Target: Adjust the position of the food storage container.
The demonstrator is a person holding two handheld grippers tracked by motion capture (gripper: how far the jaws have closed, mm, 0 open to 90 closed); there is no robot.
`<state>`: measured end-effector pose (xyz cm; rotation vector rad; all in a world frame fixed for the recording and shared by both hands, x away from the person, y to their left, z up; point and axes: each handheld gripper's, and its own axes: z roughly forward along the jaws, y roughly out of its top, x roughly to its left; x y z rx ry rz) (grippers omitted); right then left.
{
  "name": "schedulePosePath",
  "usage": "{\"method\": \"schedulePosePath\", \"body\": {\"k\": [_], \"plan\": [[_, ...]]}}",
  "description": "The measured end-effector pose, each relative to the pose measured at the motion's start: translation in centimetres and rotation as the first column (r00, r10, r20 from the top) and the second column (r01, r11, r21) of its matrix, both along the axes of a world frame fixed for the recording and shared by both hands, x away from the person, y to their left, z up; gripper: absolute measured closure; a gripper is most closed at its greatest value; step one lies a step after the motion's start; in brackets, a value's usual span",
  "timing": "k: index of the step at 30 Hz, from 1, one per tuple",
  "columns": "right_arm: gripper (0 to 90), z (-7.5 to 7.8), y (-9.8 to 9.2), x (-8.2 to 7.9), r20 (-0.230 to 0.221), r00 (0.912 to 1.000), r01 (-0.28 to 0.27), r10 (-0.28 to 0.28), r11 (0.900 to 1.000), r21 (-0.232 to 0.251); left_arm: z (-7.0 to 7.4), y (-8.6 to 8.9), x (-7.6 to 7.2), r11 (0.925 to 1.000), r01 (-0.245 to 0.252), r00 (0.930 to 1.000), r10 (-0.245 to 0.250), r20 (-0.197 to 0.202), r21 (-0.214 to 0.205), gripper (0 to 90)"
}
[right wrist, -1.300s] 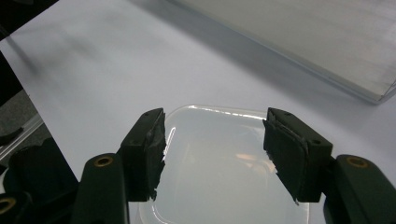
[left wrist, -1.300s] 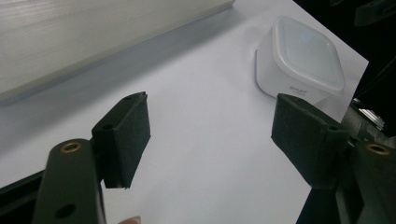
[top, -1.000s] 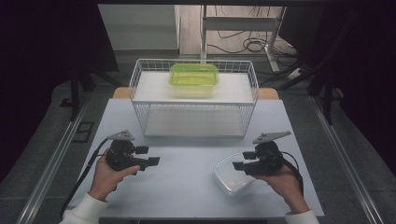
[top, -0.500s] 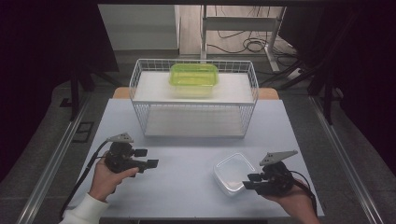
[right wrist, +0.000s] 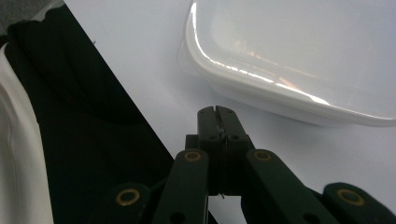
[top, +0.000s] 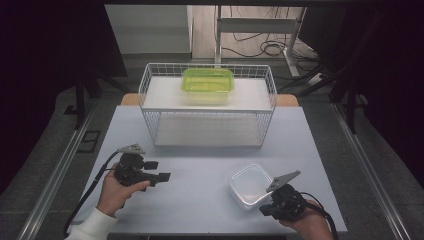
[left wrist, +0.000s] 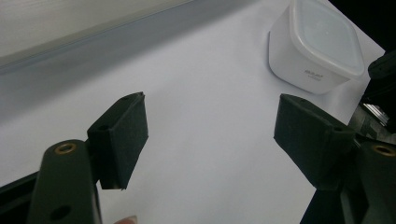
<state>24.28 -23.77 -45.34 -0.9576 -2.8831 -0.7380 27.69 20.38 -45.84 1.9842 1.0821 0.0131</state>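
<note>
on pale table, wire rack

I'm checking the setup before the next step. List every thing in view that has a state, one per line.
White container: lid on, upright on the table, not gripped.
Green container: lid on, resting on the top shelf of the wire rack.
Left gripper: open, nothing between its jaws.
Right gripper: jaws have just closed, shut on nothing, beside the white container's edge.
</note>
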Motion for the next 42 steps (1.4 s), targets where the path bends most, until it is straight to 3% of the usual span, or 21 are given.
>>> {"method": "schedulePosePath", "body": {"k": [15, 18, 21, 28, 37, 42], "plan": [[89.3, -0.6, -0.4, 0.4, 0.000, 0.9997, 0.025, -0.025, 0.9992, -0.030, -0.3, -0.1, 0.1, 1.0000, 0.001, 1.0000, 0.000, -0.008, 0.008, 25.4], [89.3, -0.8, -0.3, 0.5, -0.013, 0.9996, 0.026, -0.026, 0.9995, -0.019, -0.4, -0.1, 0.1, 0.9999, 0.000, 0.9999, 0.000, -0.010, 0.011, 25.4], [89.4, -1.0, 0.3, 0.4, -0.037, 0.9993, 0.005, -0.004, 0.9996, 0.028, -0.4, -0.2, 0.1, 0.9999, 0.001, 1.0000, -0.001, -0.009, 0.011, 25.4], [89.5, -1.6, 1.6, 1.1, -0.023, 0.9995, 0.022, -0.022, 0.9998, 0.003, -0.6, -0.3, 0.2, 0.9999, 0.002, 0.9998, -0.001, -0.018, 0.011, 25.4], [89.5, -2.2, 3.1, 2.4, 0.024, 0.9943, 0.103, -0.104, 0.9939, 0.039, -0.7, -0.3, 0.4, 1.0000, 0.002, 0.9998, -0.002, -0.018, 0.008, 25.3], [89.5, -2.2, 3.6, 2.3, 0.036, 0.9942, 0.099, -0.101, 0.9937, 0.052, -0.8, -0.2, 0.4, 0.9999, 0.001, 0.9998, -0.001, -0.019, 0.012, 25.2]]}}
